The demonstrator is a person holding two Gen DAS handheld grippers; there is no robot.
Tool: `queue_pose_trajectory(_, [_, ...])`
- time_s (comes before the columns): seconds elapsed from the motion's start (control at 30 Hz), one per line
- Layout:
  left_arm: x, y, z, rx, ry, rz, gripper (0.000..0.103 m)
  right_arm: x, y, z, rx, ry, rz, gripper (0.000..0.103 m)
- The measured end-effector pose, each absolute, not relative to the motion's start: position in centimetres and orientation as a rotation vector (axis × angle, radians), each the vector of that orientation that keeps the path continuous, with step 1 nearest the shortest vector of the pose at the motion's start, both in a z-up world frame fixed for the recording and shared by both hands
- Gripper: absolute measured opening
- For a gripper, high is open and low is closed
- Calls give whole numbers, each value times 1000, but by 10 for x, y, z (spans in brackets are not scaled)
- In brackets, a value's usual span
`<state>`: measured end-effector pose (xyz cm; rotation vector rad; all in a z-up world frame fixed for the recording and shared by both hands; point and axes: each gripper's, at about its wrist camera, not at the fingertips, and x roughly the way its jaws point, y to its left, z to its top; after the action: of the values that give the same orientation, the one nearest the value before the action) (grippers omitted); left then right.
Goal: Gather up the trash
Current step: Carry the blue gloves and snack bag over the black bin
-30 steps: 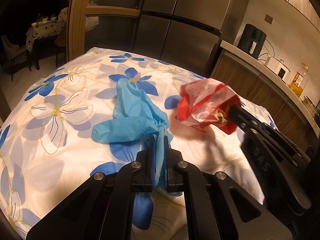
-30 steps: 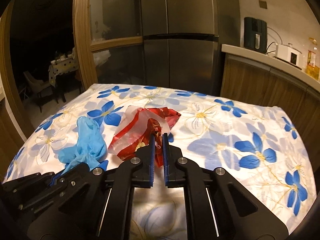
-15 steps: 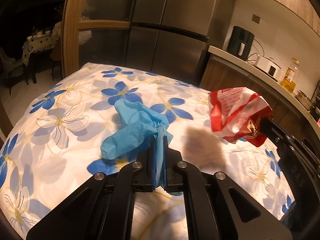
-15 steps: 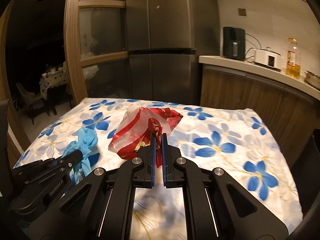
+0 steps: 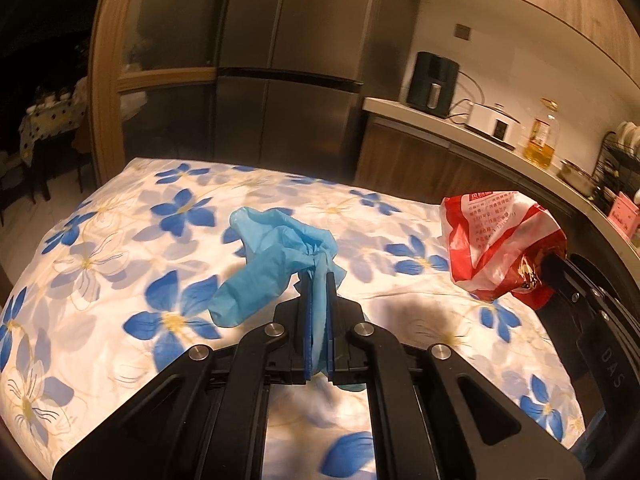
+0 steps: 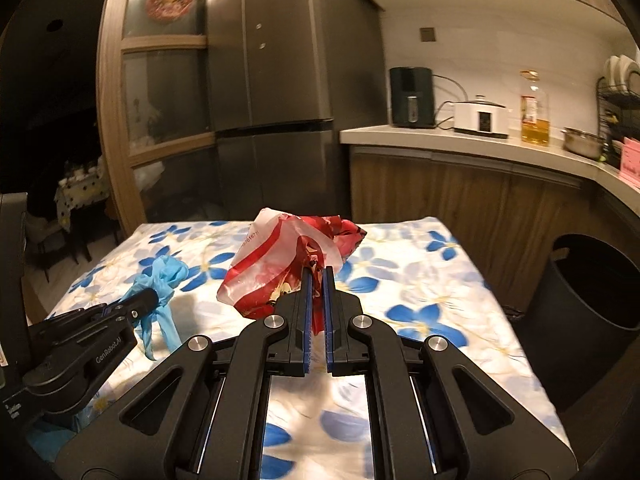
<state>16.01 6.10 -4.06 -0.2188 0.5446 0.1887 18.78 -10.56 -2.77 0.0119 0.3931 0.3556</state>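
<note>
1. Left gripper (image 5: 319,280) was pinched tight on a crumpled blue glove (image 5: 276,252); the glove's cuff ran between the blue pads, and its fingers hung out to the left, clear of the flowered tablecloth (image 5: 120,240).
2. From the right wrist view the same glove showed at the left gripper's tip, bunched at the top, with loose strips hanging below.
3. Right gripper (image 6: 316,276) was clamped on a red-and-white plastic wrapper (image 6: 280,264), its pads closed on the crinkled red end. The wrapper stood up in front of the fingers, above the cloth.
4. In the left wrist view the wrapper hung at the right, off the tip of the right gripper, well apart from the glove.
5. Black bin (image 6: 588,312) stood on the floor beside the table's right edge, mouth open.
6. Far side: grey fridge (image 6: 272,80); counter (image 6: 460,140) on the right carried a dark appliance, a white cooker and an oil bottle (image 6: 534,108).
</note>
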Motion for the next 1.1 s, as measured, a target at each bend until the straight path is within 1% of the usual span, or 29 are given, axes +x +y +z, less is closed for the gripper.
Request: queue_pose_trajectory(1.1, [200,-124,-5,-36,486,-144,4,167,-287,-14,148,309,8,5])
